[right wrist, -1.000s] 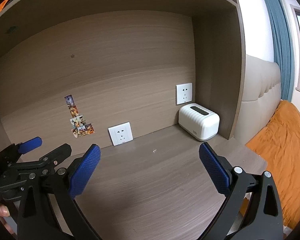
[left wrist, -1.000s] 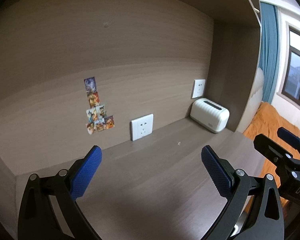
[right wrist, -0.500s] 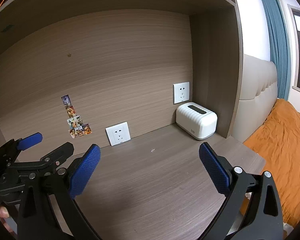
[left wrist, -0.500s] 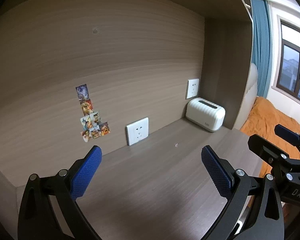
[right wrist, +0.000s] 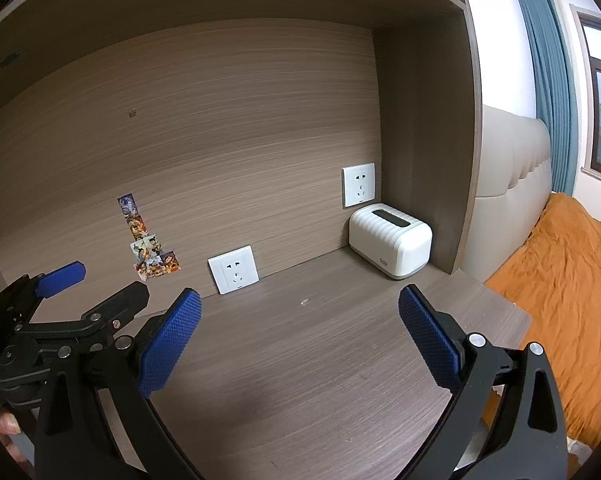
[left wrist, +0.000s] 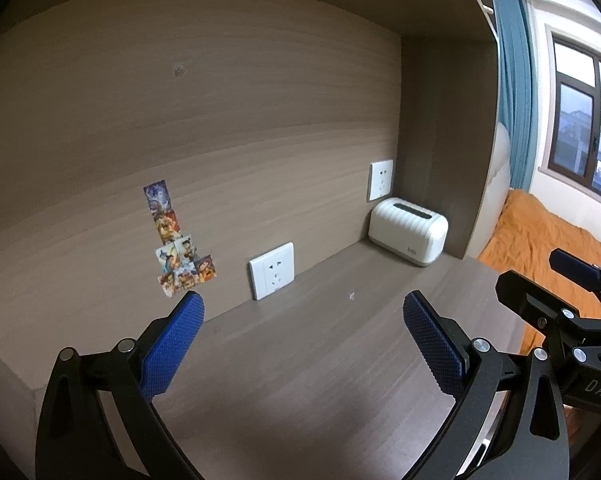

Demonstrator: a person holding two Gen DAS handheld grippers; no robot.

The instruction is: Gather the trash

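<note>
desk: brown wood-grain top (left wrist: 300, 360), set in an alcove with a wood back wall (left wrist: 220, 120) and side panel (right wrist: 424, 140).
wall: two white sockets, one low (left wrist: 271, 271) and one higher (left wrist: 380, 180) near the corner; stickers (left wrist: 176, 248) stuck left of the low socket.
corner: white ribbed box (right wrist: 390, 240) standing on the desk under the higher socket.
room: orange bedding (right wrist: 560, 280), padded headboard (right wrist: 512, 168), teal curtain (left wrist: 514, 80) and window (left wrist: 580, 132) to my right.
trash: small pale scrap (left wrist: 351, 295) on the desk, between the low socket and the box, well ahead of both tools.
left gripper (left wrist: 300, 340): fingers spread wide, holding nothing.
right gripper (right wrist: 300, 332): fingers spread wide, holding nothing.
change: since a second ago my left view has swung right, so more window shows; the scrap has not moved.
</note>
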